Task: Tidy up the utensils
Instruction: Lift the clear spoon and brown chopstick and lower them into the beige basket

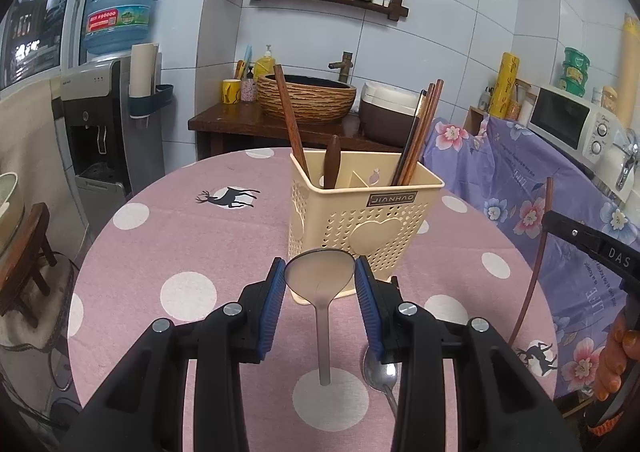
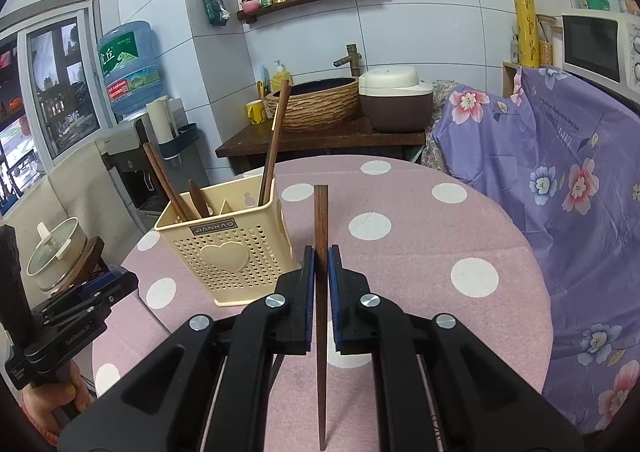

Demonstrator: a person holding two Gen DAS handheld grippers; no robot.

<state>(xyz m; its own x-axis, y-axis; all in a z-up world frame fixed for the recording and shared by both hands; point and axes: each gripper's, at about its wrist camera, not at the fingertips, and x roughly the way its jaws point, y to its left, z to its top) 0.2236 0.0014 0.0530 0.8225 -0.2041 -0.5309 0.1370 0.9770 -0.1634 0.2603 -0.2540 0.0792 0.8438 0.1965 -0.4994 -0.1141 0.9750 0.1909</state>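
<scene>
A cream perforated utensil holder [image 1: 362, 212] stands on the pink dotted table; it also shows in the right wrist view [image 2: 224, 248]. It holds wooden chopsticks [image 1: 420, 136] and a wooden spoon handle [image 1: 331, 162]. My left gripper [image 1: 320, 284] is shut on a translucent plastic spoon [image 1: 320, 272], bowl up, handle hanging down, just in front of the holder. A metal spoon [image 1: 380, 372] lies on the table under the left gripper. My right gripper [image 2: 320, 264] is shut on a dark wooden chopstick [image 2: 321, 212], held upright to the right of the holder.
The round table [image 1: 180, 244] has a purple floral-covered piece [image 1: 520, 188] on its right. A wooden cabinet with a basin [image 1: 306, 98] and rice cooker [image 1: 386, 112] stands behind. A water dispenser [image 1: 100, 124] is at the left, a pot on a stool [image 2: 56, 252] beside the table.
</scene>
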